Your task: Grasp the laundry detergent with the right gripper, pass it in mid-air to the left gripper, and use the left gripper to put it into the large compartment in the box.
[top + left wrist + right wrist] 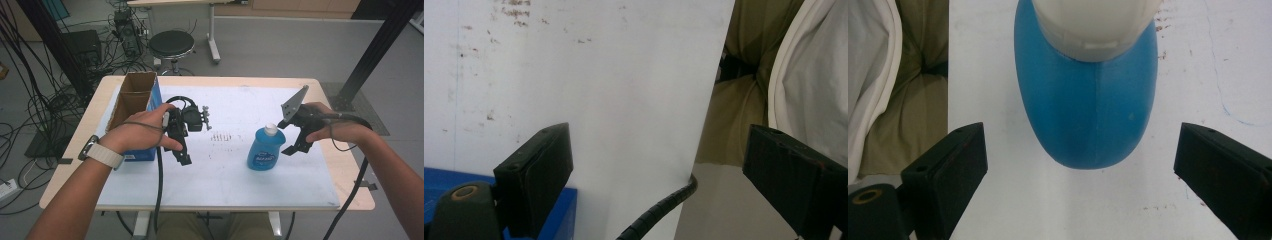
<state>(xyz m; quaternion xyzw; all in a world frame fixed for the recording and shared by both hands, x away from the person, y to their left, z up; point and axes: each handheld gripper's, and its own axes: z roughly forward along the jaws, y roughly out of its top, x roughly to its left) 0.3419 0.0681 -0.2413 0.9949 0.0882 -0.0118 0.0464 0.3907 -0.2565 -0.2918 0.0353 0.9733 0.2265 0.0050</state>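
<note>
- The blue bottle (265, 148) stands upright on the white sheet (230, 175) that covers the desk (345, 175), to the right of the middle and a little closer to the near edge than to the far edge.
- The bottle has a white cap (271, 129) on top and a label on its front side.
- The right gripper (296, 146) hangs just beside the bottle, on the side of the desk's right edge, and its jaws point down toward the sheet.
- In the right gripper view the jaws stand wide apart and nothing is between the pads; the bottle (1087, 100) is beyond the fingertips, centred on the gap, and the pads do not touch it.
- In the same view one black pad (950, 170) is at the left and the other at the right, both clear of the blue body, with bare white sheet between them.
- The left gripper (184, 155) is over the left half of the desk, well apart from the bottle, and its jaws point toward the near edge.
- In the left gripper view its jaws are also apart, with only the sheet and a black cable (659, 212) between them.
- An open cardboard box (134, 107) with blue sides stands near the left edge of the desk, just beside the left hand (137, 132).
</note>
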